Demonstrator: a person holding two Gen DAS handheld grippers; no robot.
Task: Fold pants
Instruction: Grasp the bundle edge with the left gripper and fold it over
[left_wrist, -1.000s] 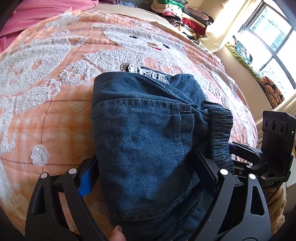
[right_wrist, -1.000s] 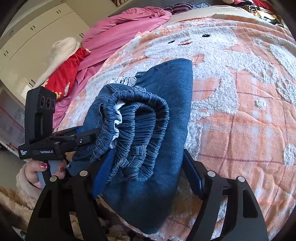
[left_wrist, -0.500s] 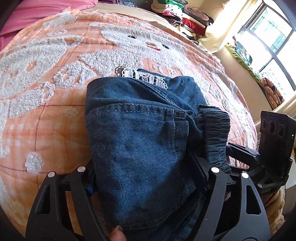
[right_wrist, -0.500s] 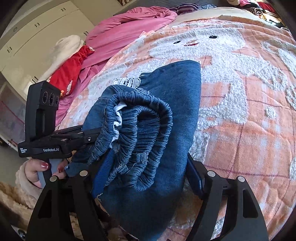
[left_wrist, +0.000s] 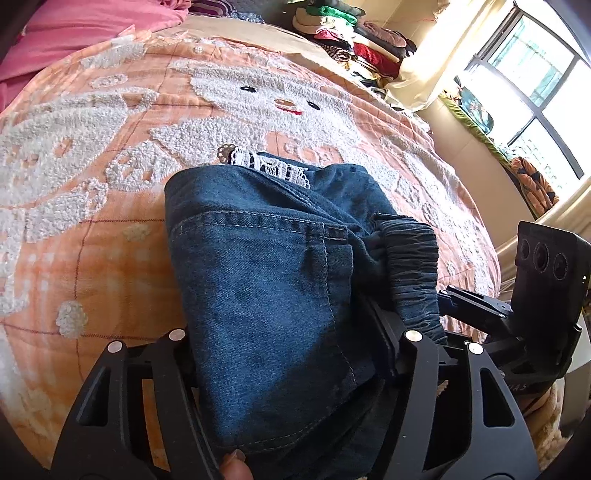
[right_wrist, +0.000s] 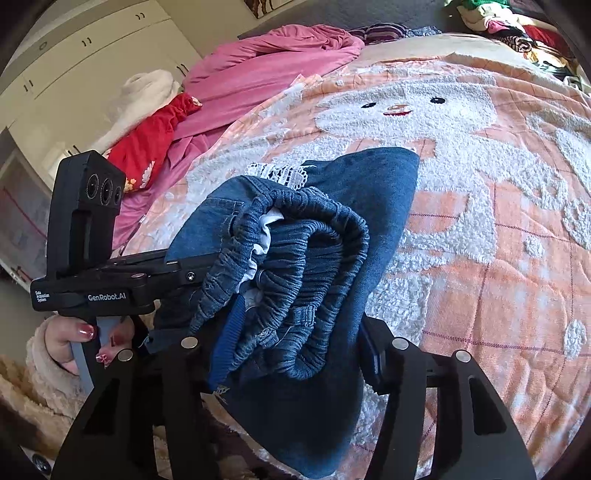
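Note:
The pants (left_wrist: 266, 280) are dark blue denim, folded into a thick bundle with a white lace trim (left_wrist: 269, 164) at the far end. The bundle sits at the near edge of the orange bedspread (left_wrist: 110, 206). My left gripper (left_wrist: 284, 347) is shut on the bundle's near side. My right gripper (right_wrist: 284, 343) is shut on the gathered elastic waistband (right_wrist: 295, 266) of the same pants (right_wrist: 369, 206). Each gripper shows in the other's view: the right gripper's body (left_wrist: 532, 295) at right, the left gripper's body (right_wrist: 96, 266) at left.
A pink blanket (right_wrist: 266, 62) and a red garment (right_wrist: 147, 144) lie at the bed's far left. A pile of clothes (left_wrist: 354, 40) is stacked past the bed's head. A window (left_wrist: 546, 85) is at right. White cabinets (right_wrist: 74, 59) stand behind.
Both grippers have lifted and drawn the folded pants slightly toward the near edge of the bed. The jaws on both sides have closed in on the denim.

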